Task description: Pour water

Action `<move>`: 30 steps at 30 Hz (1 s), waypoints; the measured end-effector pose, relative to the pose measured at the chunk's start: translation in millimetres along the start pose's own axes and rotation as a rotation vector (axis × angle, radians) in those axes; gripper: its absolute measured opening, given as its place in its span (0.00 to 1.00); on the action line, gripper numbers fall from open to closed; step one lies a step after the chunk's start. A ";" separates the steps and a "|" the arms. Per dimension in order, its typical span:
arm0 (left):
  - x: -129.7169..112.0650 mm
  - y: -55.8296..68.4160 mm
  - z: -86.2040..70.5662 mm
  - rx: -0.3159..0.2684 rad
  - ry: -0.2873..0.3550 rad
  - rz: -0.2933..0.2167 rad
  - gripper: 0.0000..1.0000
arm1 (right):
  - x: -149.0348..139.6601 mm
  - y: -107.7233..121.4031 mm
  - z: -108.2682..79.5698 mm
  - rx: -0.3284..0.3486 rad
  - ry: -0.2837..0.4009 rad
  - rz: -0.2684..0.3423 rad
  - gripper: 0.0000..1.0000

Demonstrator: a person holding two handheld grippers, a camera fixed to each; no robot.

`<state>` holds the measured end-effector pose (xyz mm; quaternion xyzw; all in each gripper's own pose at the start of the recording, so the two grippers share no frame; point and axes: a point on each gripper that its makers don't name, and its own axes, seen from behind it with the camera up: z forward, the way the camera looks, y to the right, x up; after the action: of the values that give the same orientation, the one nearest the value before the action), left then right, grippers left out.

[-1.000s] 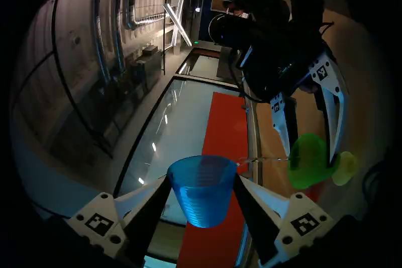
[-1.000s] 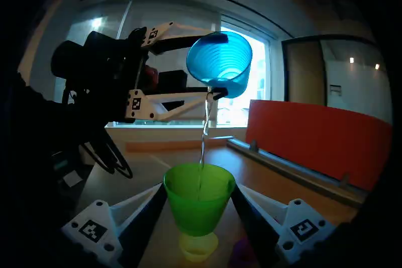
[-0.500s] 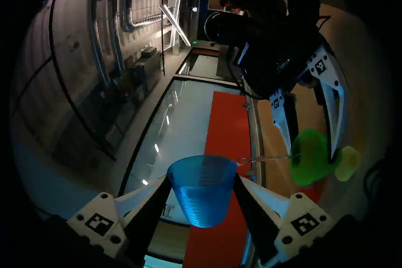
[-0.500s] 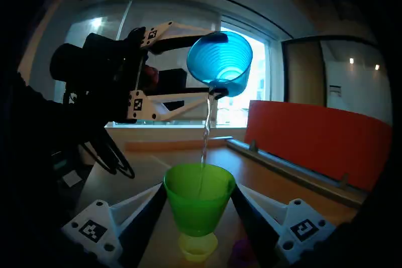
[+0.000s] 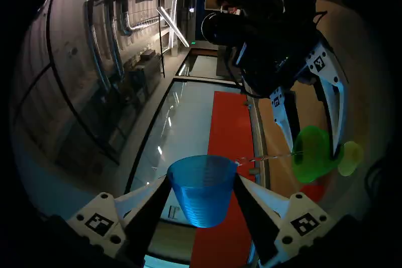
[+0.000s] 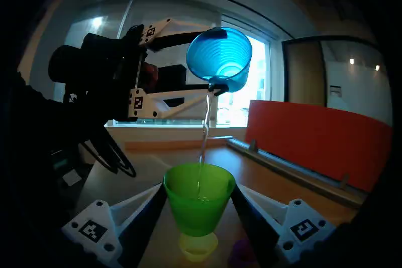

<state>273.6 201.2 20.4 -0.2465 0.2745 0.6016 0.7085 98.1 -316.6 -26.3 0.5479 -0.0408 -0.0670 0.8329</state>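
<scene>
Pouring in progress, judging from the right gripper view. Clenched in the left gripper (image 5: 201, 183), both fingers pressing its sides: the blue cup (image 5: 202, 198), held high and far, tipped with its lip lowest. Falling from that lip, a thin, wavering thread of water (image 6: 204, 127), down into the green cup (image 6: 199, 202). Grasped in turn by the right gripper (image 6: 199, 190), one finger on each flank: that green cup, upright, near and low, over the table (image 6: 151, 165). Directly beneath it, a small yellow thing (image 6: 198, 248), touching or not impossible to tell; just to the right, a purple thing (image 6: 242, 255). Entering the green mouth near its middle, as far as can be told. Level inside hard to read through the green wall.

Risks from here, offered as judgement only:
- **Drift:** with any sideways drift of either hand, a miss and a splash over the table or onto the yellow thing.
- **Too steep a tilt:** a fatter, arcing jet, likely to overshoot the green rim.
- **Too shallow a tilt:** dribbling back along the blue wall and off the finger beneath.
- **Long drop:** with so much air between the two cups, spatter on impact. Better shortened.
- **Overfilling:** possible too, given the poor view of the level.
- **Slipping:** unlikely, yet both cups tapered and smooth. No loosening of either clamp, then.
</scene>
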 end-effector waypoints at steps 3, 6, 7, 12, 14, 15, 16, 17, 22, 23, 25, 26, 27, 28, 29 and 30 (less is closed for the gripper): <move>0.4 -0.1 -0.2 -0.001 0.000 0.008 0.86 | 0.0 -0.2 0.1 0.000 0.000 0.001 0.91; 1.0 0.3 -0.4 -0.004 0.001 0.015 0.86 | 0.3 -0.5 0.3 -0.001 0.002 0.002 0.91; 1.2 0.4 -0.5 -0.005 0.001 0.018 0.86 | 0.5 -0.6 0.3 -0.001 0.004 0.003 0.91; 2.2 0.0 -0.2 -0.007 0.001 0.033 0.86 | 0.6 -0.9 -0.5 0.001 0.010 0.012 0.91; 2.6 -0.2 -0.1 -0.008 0.001 0.037 0.86 | 0.8 -1.0 -0.6 0.003 0.011 0.017 0.91; 2.6 -0.3 0.0 -0.008 0.001 0.038 0.86 | 0.8 -0.9 -0.6 0.003 0.012 0.017 0.91; 2.6 -0.4 0.2 -0.008 0.001 0.040 0.86 | 0.8 -0.8 -0.5 0.003 0.012 0.018 0.91; 2.6 -0.4 0.3 -0.008 0.001 0.041 0.86 | 0.8 -0.6 -0.4 0.002 0.012 0.018 0.91; 2.4 -1.1 0.3 -0.006 0.001 0.047 0.86 | 0.5 -0.7 -0.5 0.003 0.014 0.020 0.91; 2.5 -1.3 0.2 -0.006 0.001 0.048 0.86 | 0.6 -0.8 -0.6 0.003 0.014 0.021 0.91; 3.1 -1.9 -0.1 -0.006 0.002 0.052 0.86 | 0.9 -0.7 -0.4 0.002 0.016 0.022 0.91; 3.4 -2.2 -0.3 -0.005 0.002 0.054 0.86 | 1.1 -0.7 -0.4 0.002 0.016 0.022 0.91; 3.6 -2.4 -0.3 -0.005 0.002 0.056 0.86 | 1.2 -0.5 -0.3 0.002 0.016 0.022 0.91; 3.9 -2.6 -0.3 -0.005 0.002 0.058 0.86 | 1.2 -0.4 -0.2 0.002 0.016 0.021 0.91; 4.1 -2.8 -0.3 -0.004 0.001 0.060 0.86 | 1.3 -0.2 -0.1 0.001 0.016 0.021 0.91; 4.2 -3.0 -0.4 -0.003 0.001 0.064 0.86 | 1.4 -0.2 -0.1 0.001 0.015 0.021 0.91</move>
<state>277.1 203.5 17.3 -0.2390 0.2818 0.6243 0.6883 99.5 -316.8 -26.5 0.5484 -0.0401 -0.0541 0.8335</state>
